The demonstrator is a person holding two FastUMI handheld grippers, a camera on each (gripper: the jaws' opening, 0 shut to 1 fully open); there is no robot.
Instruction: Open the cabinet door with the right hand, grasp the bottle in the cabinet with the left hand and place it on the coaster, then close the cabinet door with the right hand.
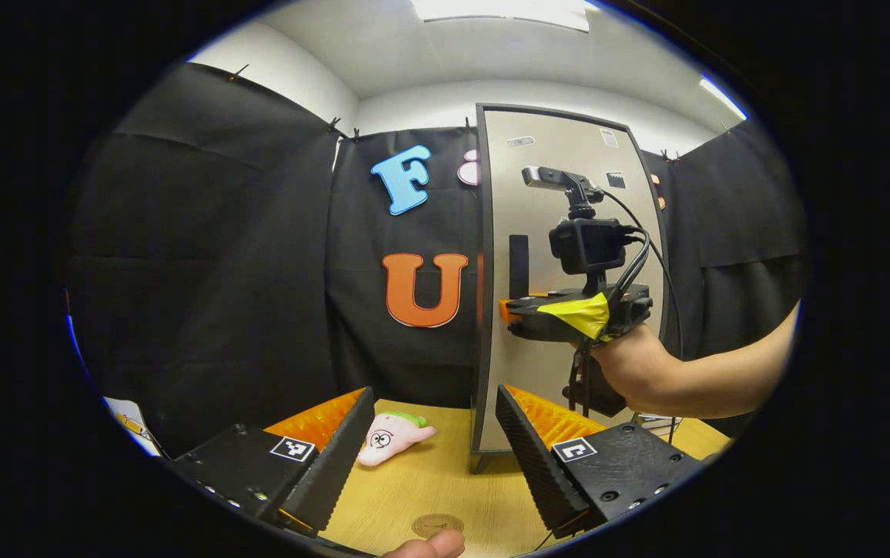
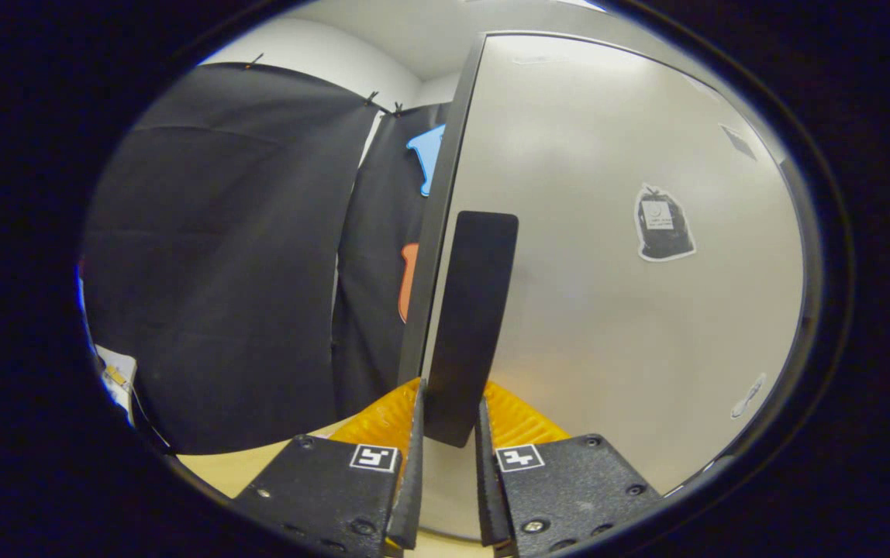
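A tall grey cabinet [image 1: 561,372] stands on the wooden table, its door [image 2: 608,271] facing me with a black vertical handle [image 2: 468,325]. My right gripper [image 2: 449,411] is shut on the lower part of that handle. In the left gripper view the same right gripper [image 1: 505,308], held by a hand, sits at the handle [image 1: 519,260]. My left gripper [image 1: 434,397] hangs open over the table in front of the cabinet, holding nothing. A round brown coaster [image 1: 437,525] lies on the table just below it. The door hides the cabinet's inside.
A pink plush toy [image 1: 391,436] lies on the table [image 1: 445,480] left of the cabinet, between my left fingers in the left gripper view. A fingertip [image 1: 431,545] shows at the near edge by the coaster. Black cloth walls close off the back and left.
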